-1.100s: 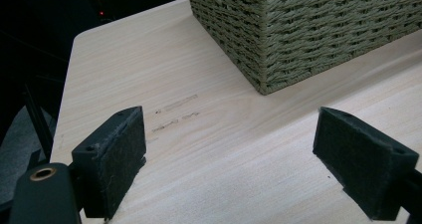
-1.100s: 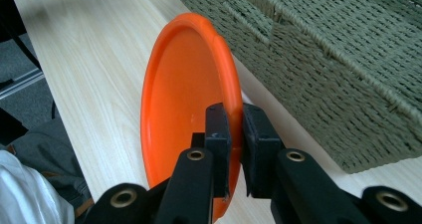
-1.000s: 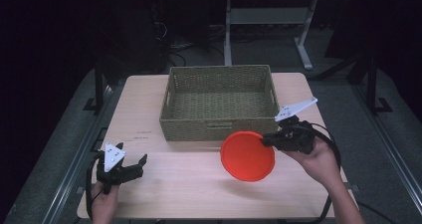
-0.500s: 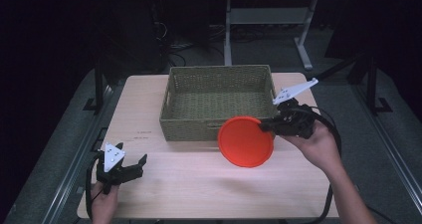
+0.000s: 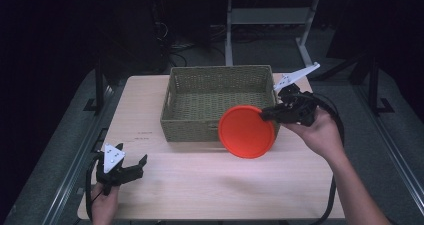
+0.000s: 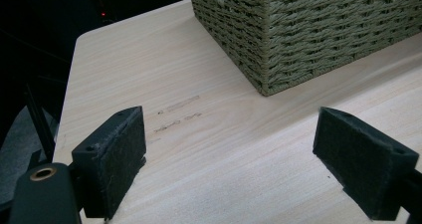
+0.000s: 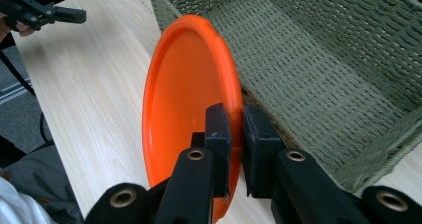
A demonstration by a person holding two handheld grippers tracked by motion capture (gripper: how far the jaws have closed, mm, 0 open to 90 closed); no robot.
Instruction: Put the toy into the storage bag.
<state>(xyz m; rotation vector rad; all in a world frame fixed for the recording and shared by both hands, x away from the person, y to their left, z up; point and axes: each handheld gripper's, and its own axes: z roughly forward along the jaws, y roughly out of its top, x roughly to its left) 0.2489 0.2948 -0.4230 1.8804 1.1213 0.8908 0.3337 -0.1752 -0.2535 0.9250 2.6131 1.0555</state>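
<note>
Dark room around a light wood table (image 5: 200, 185), metal frame legs visible behind it. On my high view a woven basket (image 5: 190, 120) sits at the far middle of the table, open side up, nothing visible inside it. My right gripper (image 5: 265, 116) is clamped on the rim of an orange plate (image 5: 245, 132), jaws pinched to either side of the edge; right gripper view confirms it, orange plate (image 7: 184, 99) held nearly on edge with one pad on the concave face and one behind the rim. Plate is off the table, tilted up, overlapping the basket's near right corner in the high view; in the right gripper view it hangs just beside the basket (image 7: 323, 64) wall, can't tell if touching. My left gripper (image 5: 131, 166) is low at the near left corner of the table, well apart from the basket, jaws spread wide, gripping nothing. Left gripper view shows both pads (image 6: 112, 154) far apart over bare wood, basket (image 6: 318, 30) corner ahead, faint printed marks on the wood between.
</note>
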